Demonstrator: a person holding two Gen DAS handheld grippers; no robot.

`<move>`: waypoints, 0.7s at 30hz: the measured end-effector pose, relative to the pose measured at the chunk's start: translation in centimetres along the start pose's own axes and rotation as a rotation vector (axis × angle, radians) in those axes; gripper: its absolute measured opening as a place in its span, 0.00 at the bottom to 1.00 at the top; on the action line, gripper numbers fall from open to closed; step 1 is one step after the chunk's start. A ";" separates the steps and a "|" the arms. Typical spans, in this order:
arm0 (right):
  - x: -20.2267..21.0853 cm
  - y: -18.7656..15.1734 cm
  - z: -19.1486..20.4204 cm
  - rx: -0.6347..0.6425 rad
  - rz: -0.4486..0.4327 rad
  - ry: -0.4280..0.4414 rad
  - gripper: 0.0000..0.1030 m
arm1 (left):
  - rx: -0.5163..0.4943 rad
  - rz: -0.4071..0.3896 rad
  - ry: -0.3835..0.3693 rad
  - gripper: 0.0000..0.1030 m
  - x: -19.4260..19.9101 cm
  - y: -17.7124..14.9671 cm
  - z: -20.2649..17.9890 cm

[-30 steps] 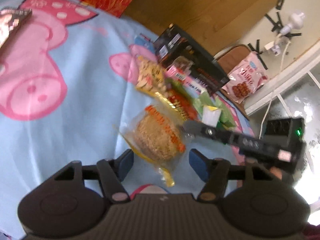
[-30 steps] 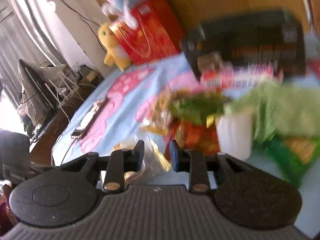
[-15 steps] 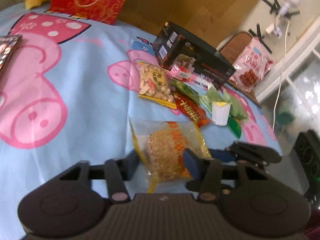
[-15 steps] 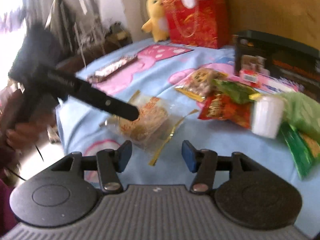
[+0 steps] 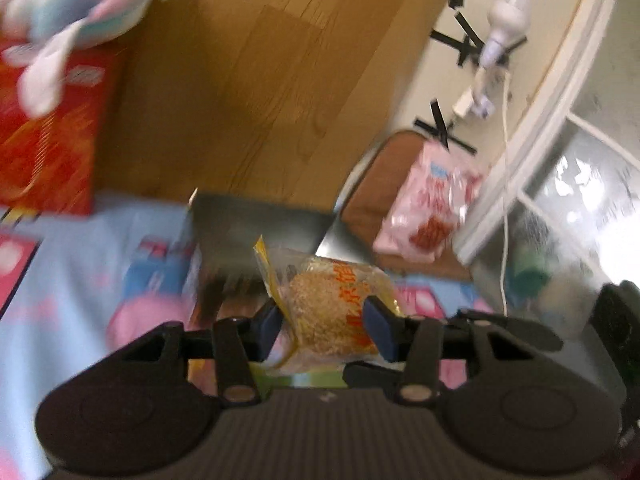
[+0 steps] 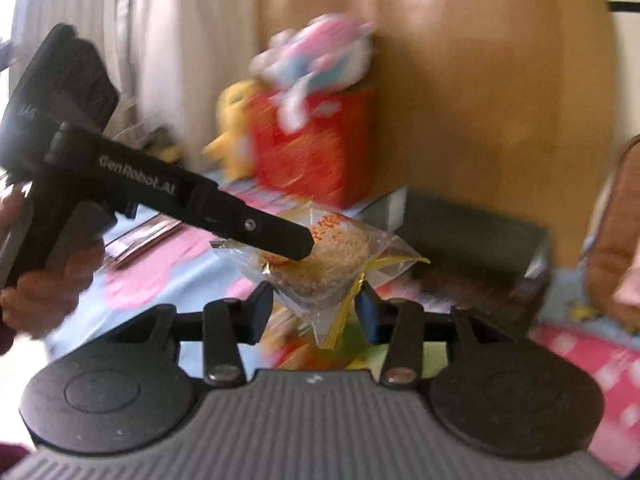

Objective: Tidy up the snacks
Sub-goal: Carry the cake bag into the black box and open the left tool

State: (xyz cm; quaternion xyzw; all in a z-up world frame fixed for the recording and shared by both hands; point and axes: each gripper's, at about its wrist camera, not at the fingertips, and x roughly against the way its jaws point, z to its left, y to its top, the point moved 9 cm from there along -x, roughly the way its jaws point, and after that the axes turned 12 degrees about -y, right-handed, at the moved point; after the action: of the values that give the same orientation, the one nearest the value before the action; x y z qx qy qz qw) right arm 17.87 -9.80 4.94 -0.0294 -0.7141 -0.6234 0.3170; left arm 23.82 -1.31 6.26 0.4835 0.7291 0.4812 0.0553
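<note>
The bed, under a pale blue sheet printed with pink pigs, fills the lower part of both views, and a wooden headboard stands behind it. A red gift bag leans against that board with a blurred pink and blue plush on top and a yellow plush beside it. A black box lies open at the head of the bed. Past the bed edge, a pink snack pack rests on a brown chair.

The left gripper holds a clear, yellow-edged snack bag of golden crumbly cake, lifted off the sheet in front of the box; its blue-padded jaws are clamped on the bag's 2 sides. The right wrist view shows 1 black finger of it lying across the bag.

The right gripper sits just below the same bag, its jaws apart, with the bag's lower corner hanging between them. I cannot tell whether they touch it.
</note>
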 end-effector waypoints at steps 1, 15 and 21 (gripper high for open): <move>-1.0 0.9 -1.4 -0.025 0.007 -0.019 0.46 | -0.002 -0.006 0.001 0.45 -1.3 1.0 0.3; -6.3 1.2 -8.3 -0.134 0.149 -0.187 0.49 | 0.129 -0.011 0.101 0.55 -7.4 1.4 4.1; 1.2 -3.5 -11.7 -0.301 0.079 -0.199 0.49 | 0.152 0.011 -0.055 0.57 -4.1 -2.9 -0.5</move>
State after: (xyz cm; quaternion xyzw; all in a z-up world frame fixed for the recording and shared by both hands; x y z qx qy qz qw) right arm 20.23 -21.62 2.76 -0.1661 -0.6388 -0.7045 0.2608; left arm 23.85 -4.99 2.77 0.5035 0.7591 0.4110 0.0359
